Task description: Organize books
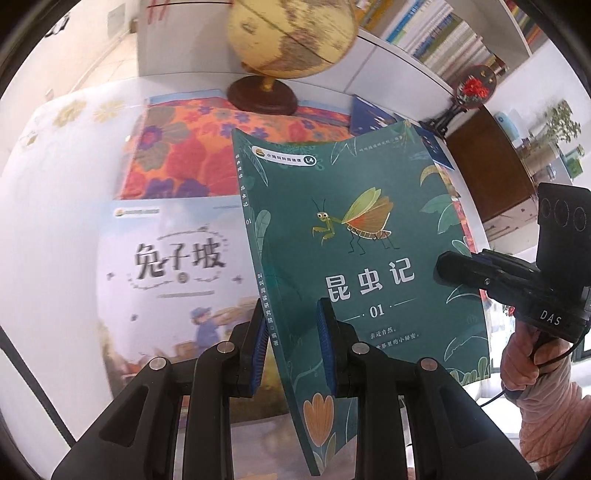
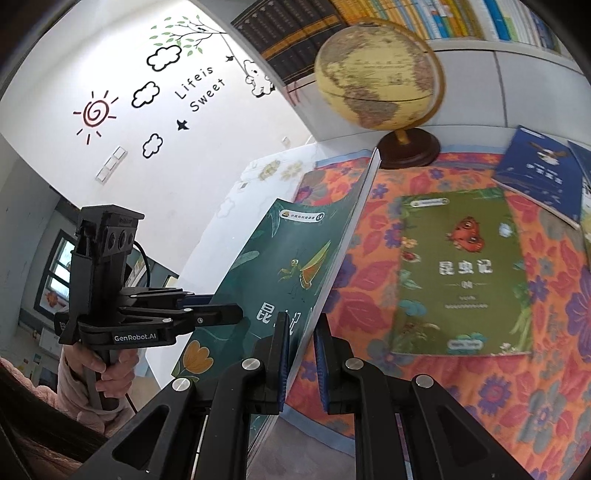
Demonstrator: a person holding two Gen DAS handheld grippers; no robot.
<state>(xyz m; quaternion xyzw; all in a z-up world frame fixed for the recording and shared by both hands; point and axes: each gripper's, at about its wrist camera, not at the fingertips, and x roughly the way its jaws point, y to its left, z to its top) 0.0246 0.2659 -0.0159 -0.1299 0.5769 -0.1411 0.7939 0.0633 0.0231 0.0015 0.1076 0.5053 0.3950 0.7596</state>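
Note:
A dark green book with a mantis on its cover (image 1: 354, 240) is held tilted up above the table; it also shows in the right wrist view (image 2: 288, 266). My left gripper (image 1: 291, 347) straddles its spine edge, with a gap between the blue pads and the cover. My right gripper (image 2: 301, 354) straddles its opposite edge, jaws close around it. A pale book with a rabbit-hill title (image 1: 177, 280) lies flat below. A light green insect book (image 2: 461, 273) lies flat on the cloth.
A globe (image 2: 380, 74) on a wooden base stands at the back of the flowered cloth (image 2: 369, 280). Blue books (image 2: 539, 173) lie at the back right. Bookshelves (image 2: 406, 14) fill the wall behind. A dark wooden cabinet (image 1: 491, 166) stands to the right.

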